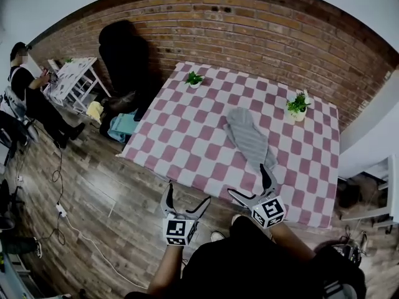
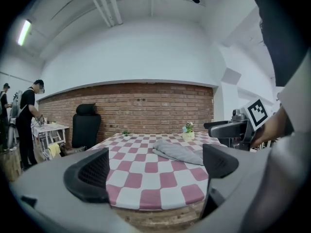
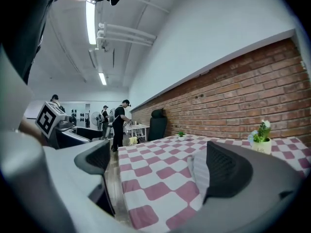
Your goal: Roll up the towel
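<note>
A grey towel point(image 1: 248, 137) lies in a long crumpled strip on the pink-and-white checked table point(image 1: 181, 143), right of its middle. It also shows as the grey towel point(image 2: 179, 152) in the left gripper view and partly behind a jaw as the towel point(image 3: 200, 171) in the right gripper view. My left gripper point(image 1: 186, 203) hangs open off the table's near edge, over the floor. My right gripper point(image 1: 249, 184) is open just above the near edge, a little short of the towel's near end. Both hold nothing.
Two small potted plants stand on the table: one point(image 1: 194, 78) at the far left, one point(image 1: 298, 106) at the far right. A black chair point(image 1: 121, 55) stands by the brick wall. A person point(image 1: 28, 92) works at a small white table point(image 1: 73, 78) on the left. Cables lie on the wood floor.
</note>
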`<move>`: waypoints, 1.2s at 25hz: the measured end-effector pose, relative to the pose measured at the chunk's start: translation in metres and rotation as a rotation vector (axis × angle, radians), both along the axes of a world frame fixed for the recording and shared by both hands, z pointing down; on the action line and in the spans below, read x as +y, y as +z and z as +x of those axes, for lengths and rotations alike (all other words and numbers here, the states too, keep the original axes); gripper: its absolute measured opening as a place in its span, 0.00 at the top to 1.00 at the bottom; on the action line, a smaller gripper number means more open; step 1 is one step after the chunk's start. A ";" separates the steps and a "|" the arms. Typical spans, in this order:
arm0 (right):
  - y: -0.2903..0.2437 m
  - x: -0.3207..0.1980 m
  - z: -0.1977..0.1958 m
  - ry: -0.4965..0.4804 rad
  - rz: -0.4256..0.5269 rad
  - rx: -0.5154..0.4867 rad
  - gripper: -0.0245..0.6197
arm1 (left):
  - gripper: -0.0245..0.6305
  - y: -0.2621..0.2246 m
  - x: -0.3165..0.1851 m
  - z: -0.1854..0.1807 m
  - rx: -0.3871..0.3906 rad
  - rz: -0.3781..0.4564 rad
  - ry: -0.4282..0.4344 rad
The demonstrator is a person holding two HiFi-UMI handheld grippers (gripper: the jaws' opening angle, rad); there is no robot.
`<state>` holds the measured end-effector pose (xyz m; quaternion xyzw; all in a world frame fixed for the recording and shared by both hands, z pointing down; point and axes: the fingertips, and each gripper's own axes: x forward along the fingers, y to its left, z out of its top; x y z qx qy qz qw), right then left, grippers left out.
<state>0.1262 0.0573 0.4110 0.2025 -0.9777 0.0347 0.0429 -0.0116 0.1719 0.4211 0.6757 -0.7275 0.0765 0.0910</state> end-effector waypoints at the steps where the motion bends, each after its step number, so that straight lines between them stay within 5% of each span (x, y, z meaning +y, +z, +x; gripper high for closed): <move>1: 0.003 -0.007 0.004 0.021 -0.007 0.003 0.05 | 0.06 0.002 -0.008 0.001 0.004 -0.002 0.015; 11: 0.042 -0.075 0.025 0.161 -0.107 0.032 0.05 | 0.06 0.018 -0.093 0.014 0.009 -0.024 0.164; 25: 0.110 -0.160 0.061 0.344 -0.410 0.005 0.05 | 0.06 0.044 -0.199 0.024 -0.018 -0.119 0.323; 30: 0.133 -0.166 0.089 0.429 -0.597 -0.078 0.05 | 0.06 0.042 -0.221 0.031 -0.034 -0.136 0.354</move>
